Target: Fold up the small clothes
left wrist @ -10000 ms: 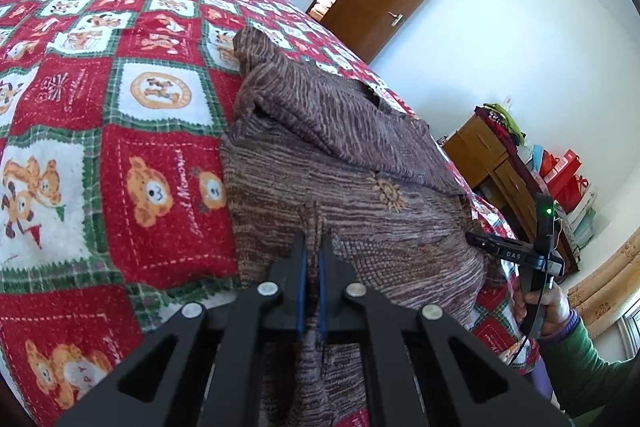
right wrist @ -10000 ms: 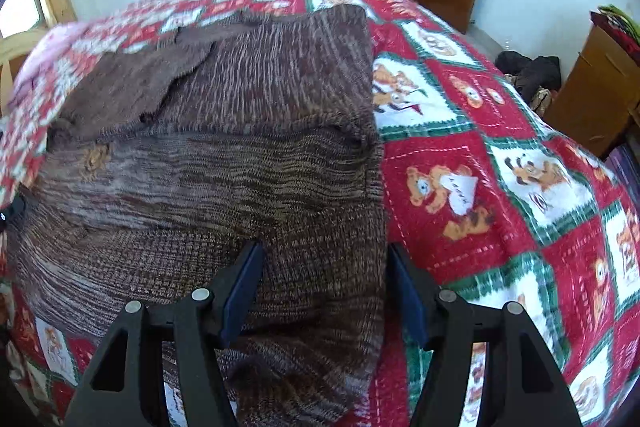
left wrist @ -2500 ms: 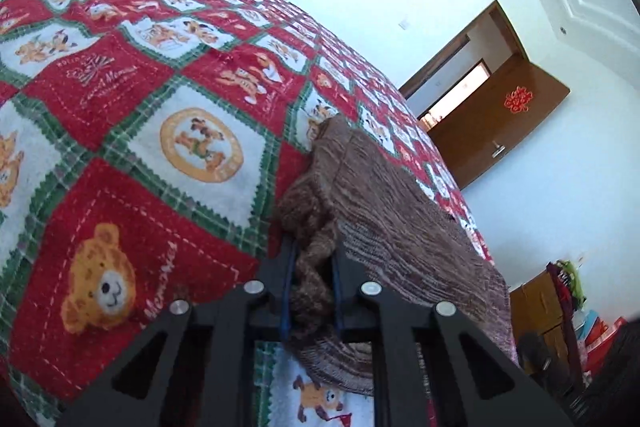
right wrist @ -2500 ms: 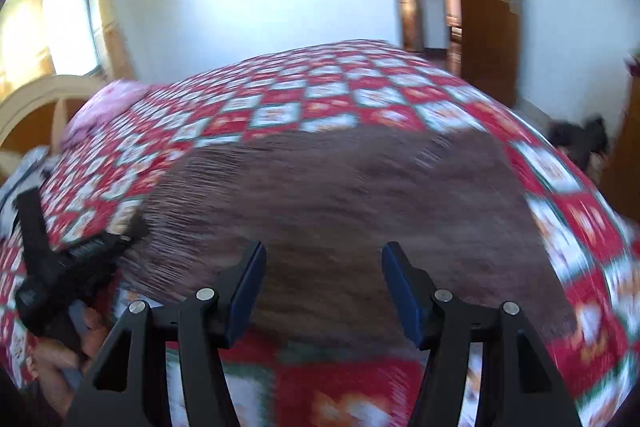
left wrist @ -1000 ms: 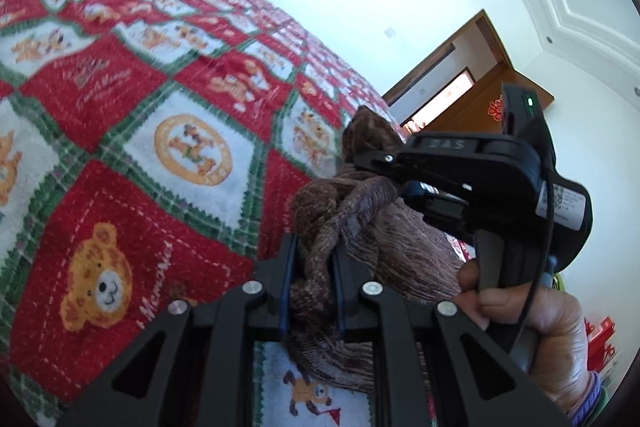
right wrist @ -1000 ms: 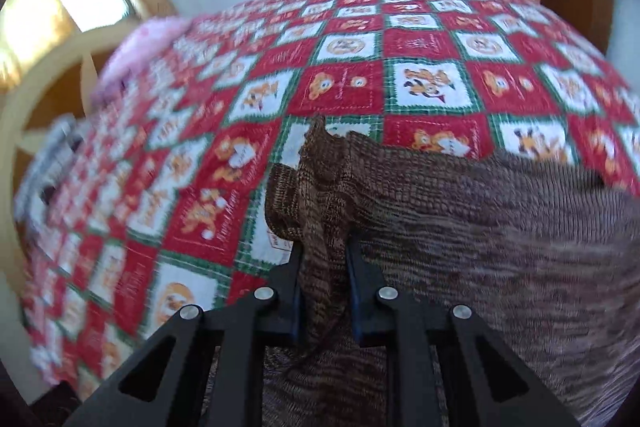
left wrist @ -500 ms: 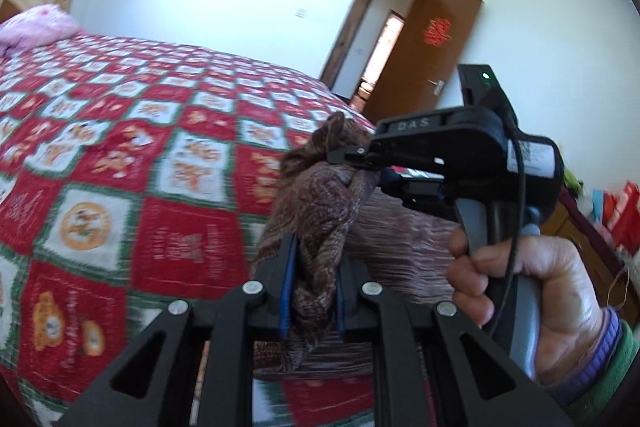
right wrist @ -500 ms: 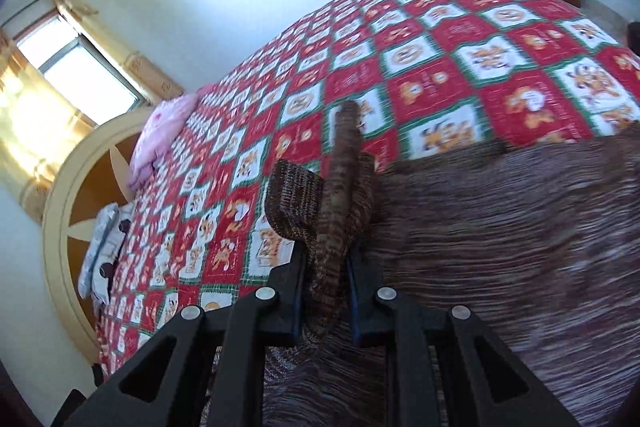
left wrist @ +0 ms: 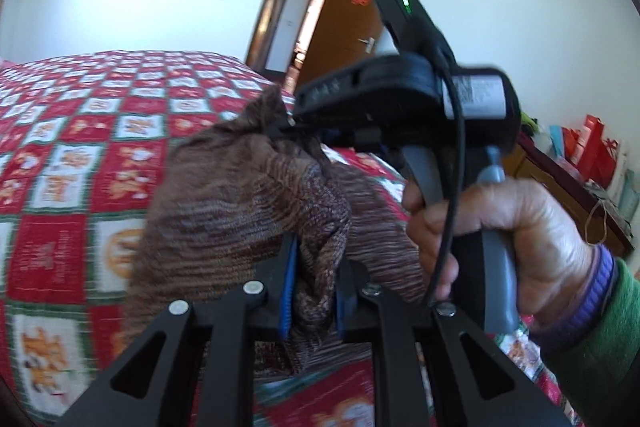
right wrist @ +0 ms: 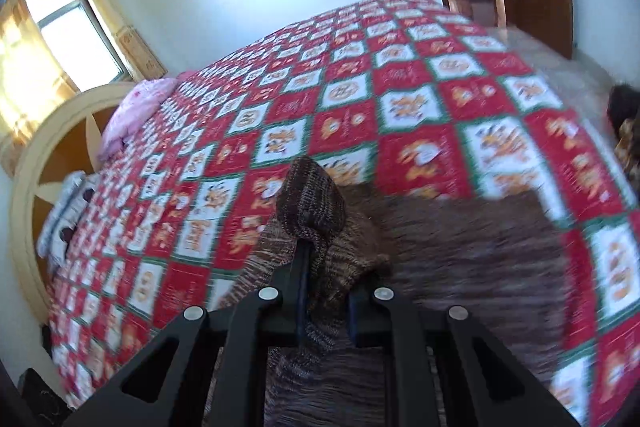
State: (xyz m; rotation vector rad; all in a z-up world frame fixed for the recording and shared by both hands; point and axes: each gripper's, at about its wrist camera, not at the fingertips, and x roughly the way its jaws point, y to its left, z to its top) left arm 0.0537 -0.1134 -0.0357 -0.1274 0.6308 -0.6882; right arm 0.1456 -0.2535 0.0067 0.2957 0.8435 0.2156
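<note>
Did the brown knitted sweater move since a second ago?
Yes. The brown knitted sweater, then bunched low on the red patchwork quilt, now hangs lifted above it, pinched by both grippers.

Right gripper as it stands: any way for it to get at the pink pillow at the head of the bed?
Probably not. The right gripper is shut on the brown knitted sweater, so its jaws are taken, and the pink pillow lies far up the red patchwork quilt, well beyond it.
</note>
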